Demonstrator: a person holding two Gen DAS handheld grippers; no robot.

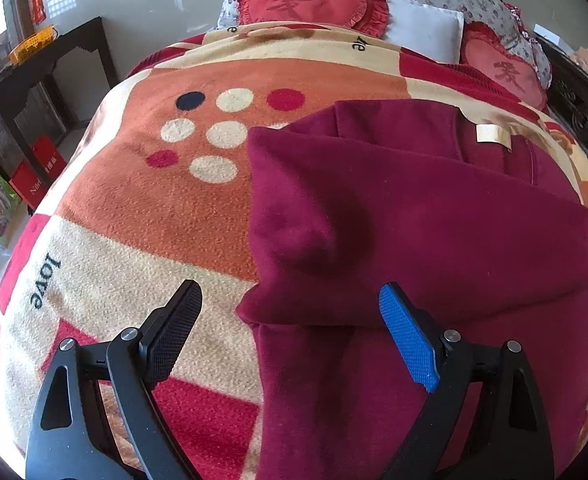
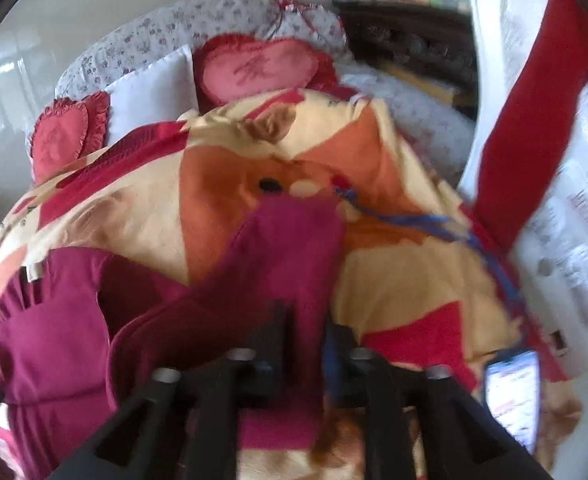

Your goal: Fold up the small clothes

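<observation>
A maroon fleece garment (image 1: 414, 220) lies on a patterned blanket (image 1: 133, 208), one side folded over its body, a cream label (image 1: 492, 134) near its collar. My left gripper (image 1: 289, 312) is open just above the garment's near left folded edge, holding nothing. In the blurred right wrist view, my right gripper (image 2: 304, 328) is shut on a sleeve of the garment (image 2: 285, 256) and holds it lifted above the blanket (image 2: 406, 280). The garment's body (image 2: 53, 320) lies at lower left there.
Red heart cushions (image 1: 314, 2) and a white pillow (image 1: 426, 28) lie at the bed's head. A dark side table (image 1: 49, 64) stands left of the bed. A phone (image 2: 514, 396) lies on the blanket at lower right, a blue cord (image 2: 434, 220) beyond it.
</observation>
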